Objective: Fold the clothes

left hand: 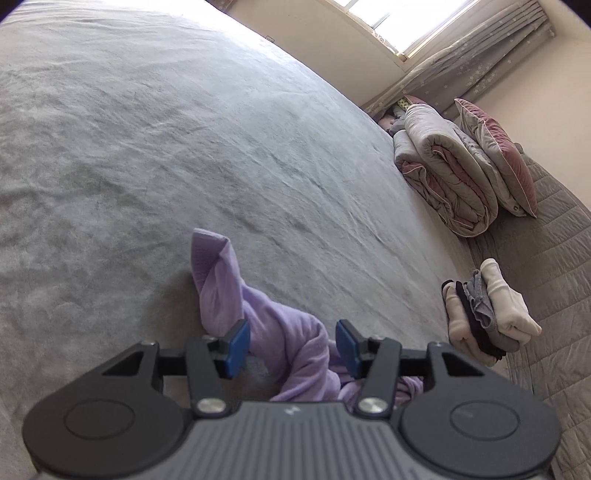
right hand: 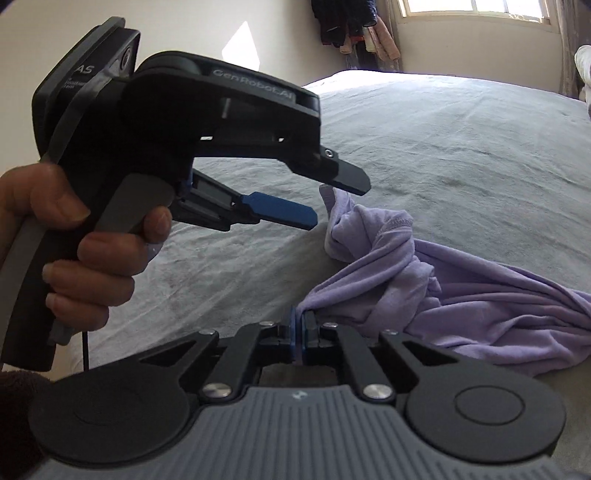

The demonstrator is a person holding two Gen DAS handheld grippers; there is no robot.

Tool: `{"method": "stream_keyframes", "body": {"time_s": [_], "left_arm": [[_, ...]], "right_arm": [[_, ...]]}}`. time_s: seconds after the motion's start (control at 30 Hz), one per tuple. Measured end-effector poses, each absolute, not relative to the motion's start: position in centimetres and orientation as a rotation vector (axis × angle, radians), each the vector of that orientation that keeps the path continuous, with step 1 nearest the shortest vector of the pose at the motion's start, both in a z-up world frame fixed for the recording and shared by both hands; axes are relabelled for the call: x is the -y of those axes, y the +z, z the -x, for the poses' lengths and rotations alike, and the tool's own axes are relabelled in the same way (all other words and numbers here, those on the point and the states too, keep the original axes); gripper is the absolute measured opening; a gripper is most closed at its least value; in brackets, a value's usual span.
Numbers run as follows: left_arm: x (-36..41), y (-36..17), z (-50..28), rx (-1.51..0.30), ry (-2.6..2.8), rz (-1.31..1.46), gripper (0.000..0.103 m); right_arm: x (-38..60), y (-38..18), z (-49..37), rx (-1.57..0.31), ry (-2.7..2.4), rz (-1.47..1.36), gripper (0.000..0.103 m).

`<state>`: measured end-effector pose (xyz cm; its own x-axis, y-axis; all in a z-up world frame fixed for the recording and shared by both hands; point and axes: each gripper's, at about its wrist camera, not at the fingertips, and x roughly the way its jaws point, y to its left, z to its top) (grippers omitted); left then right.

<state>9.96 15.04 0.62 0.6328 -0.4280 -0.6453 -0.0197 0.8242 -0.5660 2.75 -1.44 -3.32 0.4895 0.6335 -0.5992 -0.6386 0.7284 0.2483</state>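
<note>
The right black two-finger gripper with blue pads (right hand: 298, 334) is clenched on a bunched edge of the crumpled lilac cotton garment (right hand: 461, 295), its pads pressed together with a fold of cloth pinched between them. The left black two-finger gripper with blue pads (left hand: 291, 343) is released: its pads stand wide apart, with a twisted length of the same lilac garment (left hand: 258, 306) lying between and below them, and no contact shows in either view. From the right wrist view this left gripper (right hand: 332, 201) sits above the garment's upper end, gripped by a bare hand (right hand: 81, 243) on its handle.

The garment lies in a loose, wrung heap on a wide bed covered by a pale grey plush bedspread (left hand: 166, 129), whose surface is lightly wrinkled all over. Well apart from it, near the bed's far edge, rests a small stack of folded white, grey and black clothes (left hand: 487, 314). Beyond that stack a rolled grey and pink quilt (left hand: 443, 173) leans beside a grey and pink pillow (left hand: 498, 155), both next to a quilted grey cover (left hand: 546, 258). Cream walls enclose the room; a bright window (left hand: 402, 22) with a grey patterned curtain (left hand: 480, 62) lights it, and dark clothes hang by the wall (right hand: 351, 26) in the right wrist view.
</note>
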Motion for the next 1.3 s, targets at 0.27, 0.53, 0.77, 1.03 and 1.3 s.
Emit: {"method": "stream_keyframes", "body": {"time_s": [0.27, 0.53, 0.77, 1.03, 1.3], "left_arm": [[-13.1, -0.5, -10.4, -0.929, -0.146, 0.365, 0.037], [-15.4, -0.5, -9.3, -0.943, -0.102, 0.339, 0.016], [-17.5, -1.4, -8.2, -0.982, -0.017, 0.267, 0.015], [-21.6, -2.0, -6.3, -0.985, -0.037, 0.350, 0.017], [-24.5, -0.9, -4.5, -0.897, -0.085, 0.524, 0.033]], "right_arm": [[1.1, -3.2, -1.3, -0.763, 0.875, 0.036, 0.004], [3.6, -1.5, -2.0, -0.766, 0.867, -0.045, 0.014], [7.4, 0.0, -3.7, -0.712, 0.788, -0.179, 0.052], [7.2, -1.5, -5.7, -0.775, 0.752, -0.326, 0.052], [7.0, -2.3, -5.4, -0.820, 0.621, -0.344, 0.052]]}}
